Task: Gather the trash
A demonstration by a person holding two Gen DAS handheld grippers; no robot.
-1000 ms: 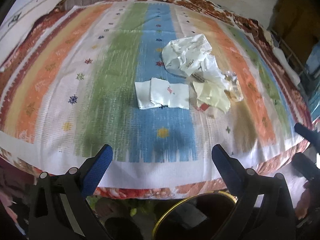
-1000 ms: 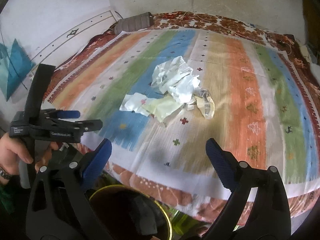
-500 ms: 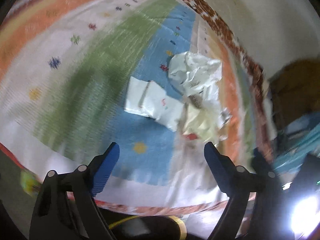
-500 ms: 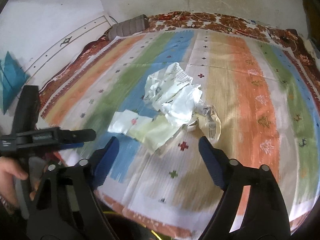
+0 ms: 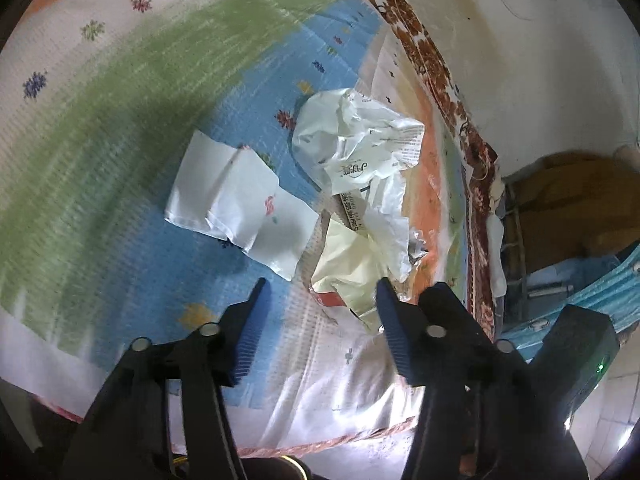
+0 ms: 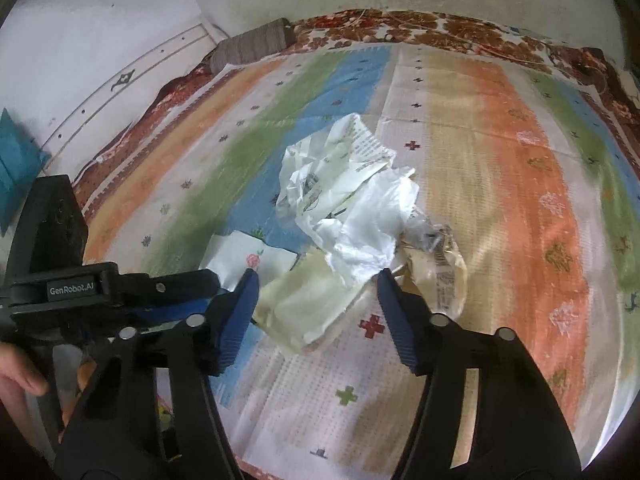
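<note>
A pile of trash lies on a striped bedspread (image 6: 500, 184): a crumpled white printed bag (image 5: 356, 144) (image 6: 332, 172), a flat white napkin (image 5: 240, 204) (image 6: 248, 256), a pale yellow paper (image 5: 352, 268) (image 6: 304, 300) and a clear wrapper (image 6: 440, 264). My left gripper (image 5: 320, 300) is open and empty, just short of the napkin and the yellow paper. My right gripper (image 6: 316, 292) is open and empty, its fingers either side of the yellow paper. The left gripper also shows at the left of the right wrist view (image 6: 160, 292).
A grey bolster (image 6: 252, 44) lies at the far edge of the bed by the white wall. The rim of a yellow-edged bin (image 5: 280, 460) shows below the bed's near edge. Brown and blue clutter (image 5: 580, 220) stands to the right of the bed.
Both grippers have moved forward from the bed's edge over the bin to the trash pile. The left one has also tilted. Both stay open.
</note>
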